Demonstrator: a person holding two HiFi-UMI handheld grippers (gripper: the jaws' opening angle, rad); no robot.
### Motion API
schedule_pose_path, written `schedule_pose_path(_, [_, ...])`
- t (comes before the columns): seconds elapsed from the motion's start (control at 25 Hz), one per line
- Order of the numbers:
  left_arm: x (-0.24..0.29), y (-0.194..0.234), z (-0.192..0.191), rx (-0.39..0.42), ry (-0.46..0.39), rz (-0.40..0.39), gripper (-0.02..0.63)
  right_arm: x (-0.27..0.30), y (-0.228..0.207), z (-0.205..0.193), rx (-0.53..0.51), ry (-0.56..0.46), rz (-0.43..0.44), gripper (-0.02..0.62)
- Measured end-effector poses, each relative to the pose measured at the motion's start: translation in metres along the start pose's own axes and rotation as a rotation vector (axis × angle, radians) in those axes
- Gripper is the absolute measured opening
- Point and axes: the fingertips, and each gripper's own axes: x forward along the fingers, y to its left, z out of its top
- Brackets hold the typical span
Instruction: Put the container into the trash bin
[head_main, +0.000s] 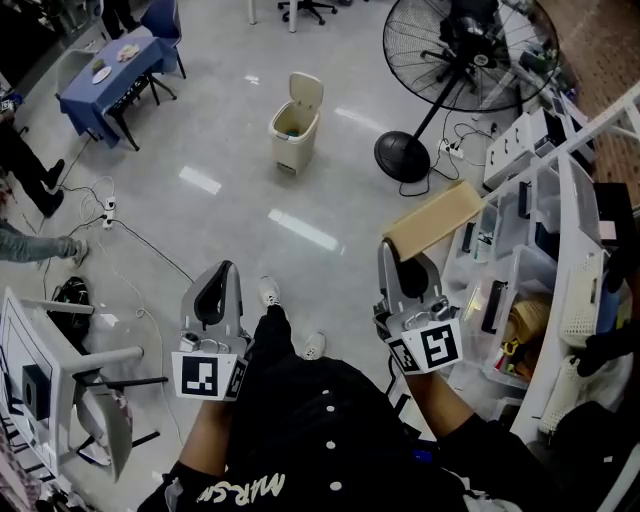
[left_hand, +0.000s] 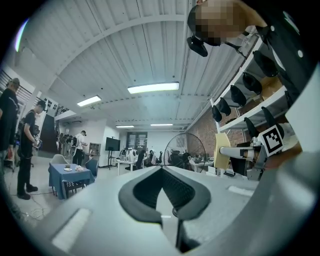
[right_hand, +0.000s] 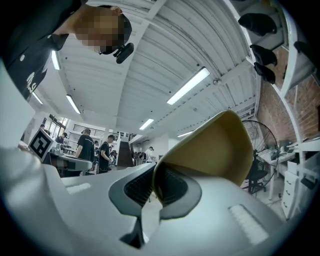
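head view: right gripper (head_main: 393, 252) carries the tan container (head_main: 435, 222), open trash bin (head_main: 296, 122) well ahead; left gripper view: left gripper (left_hand: 162, 175) pressed together, empty; right gripper view: jaws pinch the container's wall, so next likely walk closer.

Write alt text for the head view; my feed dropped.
The right gripper holds a tan container by its edge; the left gripper is shut and empty. A beige trash bin, lid up, stands ahead on the floor, near a large fan.
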Motion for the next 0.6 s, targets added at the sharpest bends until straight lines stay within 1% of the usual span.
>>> schedule_pose_path(0.12, [0.018,0.005,0.006,-0.018,-0.011,-0.010,0.000,0.012,-0.007,0.000,-0.005,-0.003,-0.008,0.032])
schedule_pose_path(0.36, [0.055,0.022,0.011,-0.014,-0.023,-0.030,0.000,0.047,-0.023,-0.002,-0.004,-0.008,-0.019,0.032])
schedule_pose_path(0.6, [0.093,0.049,0.007,-0.016,-0.002,-0.023,0.000,0.090,-0.034,-0.008,-0.003,-0.001,-0.018,0.032])
